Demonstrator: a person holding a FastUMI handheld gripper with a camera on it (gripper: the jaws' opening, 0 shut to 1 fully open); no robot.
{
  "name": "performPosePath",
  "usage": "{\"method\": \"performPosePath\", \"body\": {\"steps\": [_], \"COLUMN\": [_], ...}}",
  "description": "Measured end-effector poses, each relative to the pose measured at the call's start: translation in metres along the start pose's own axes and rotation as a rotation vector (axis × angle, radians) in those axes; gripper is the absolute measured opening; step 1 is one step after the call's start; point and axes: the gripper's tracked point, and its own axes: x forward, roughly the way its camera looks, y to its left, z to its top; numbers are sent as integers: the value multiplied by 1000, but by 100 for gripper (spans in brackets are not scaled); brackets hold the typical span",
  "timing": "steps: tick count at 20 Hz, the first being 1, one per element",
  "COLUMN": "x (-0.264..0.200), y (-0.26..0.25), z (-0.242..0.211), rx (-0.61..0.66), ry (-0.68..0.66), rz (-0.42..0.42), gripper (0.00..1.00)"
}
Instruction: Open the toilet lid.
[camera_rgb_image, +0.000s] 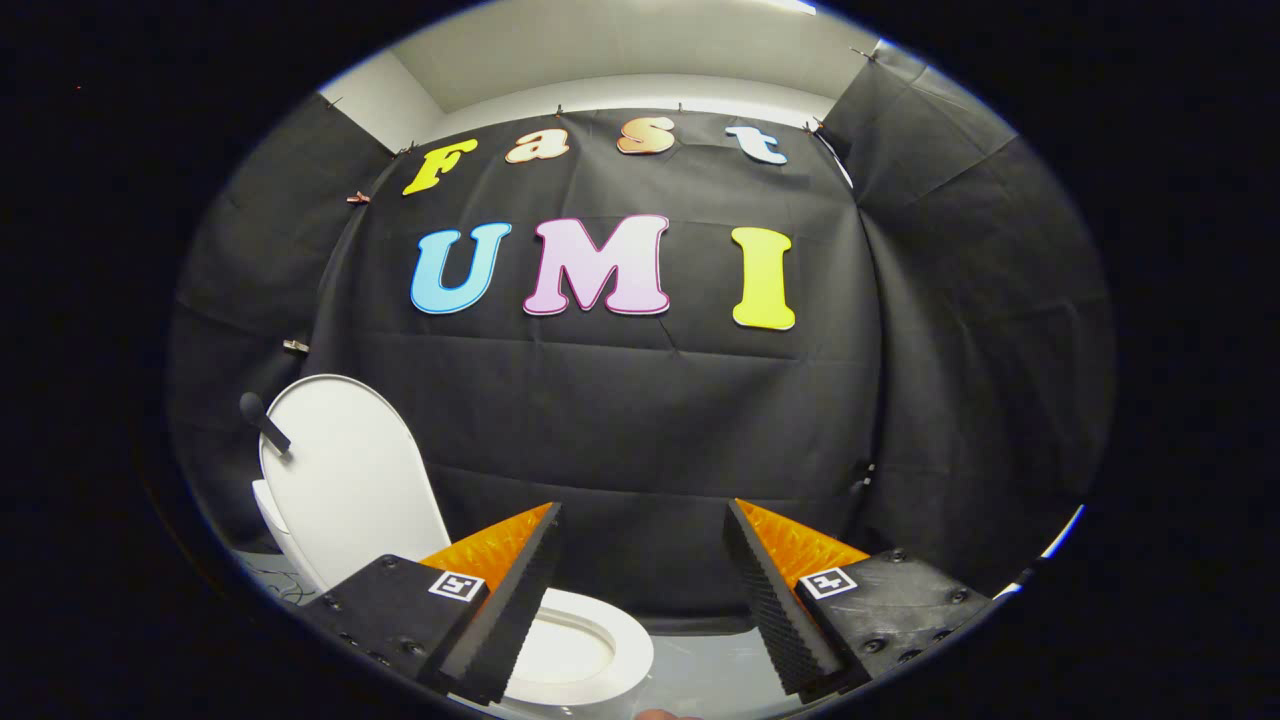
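The lid (345, 480) stands upright beyond the left finger, leaving the bowl (585, 655) exposed between the fingers. The gripper (640, 520) gapes wide, holding nothing. The opening looks done; what remains is probably only backing away

A small test booth made up like a bathroom, not a real home. Walls of black cloth (640, 420) pinned up with little clips, with a plain white room wall (620, 50) showing above the cloth. One white toilet (585, 655) on a shiny grey floor (710, 675), its toilet lid (345, 480) standing up, and the gripper (640, 590) with its two fingers spread wide apart, holding nothing, just in front.
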Motion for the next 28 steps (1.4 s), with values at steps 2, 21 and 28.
{"method": "performPosePath", "body": {"steps": [2,21,28], "x": [0,0,8], "y": [10,54,20], "z": [-14,-35,-41], "rx": [-24,-176,-94], "ry": [33,41,84], "rz": [20,146,54], "gripper": [98,98,99]}}
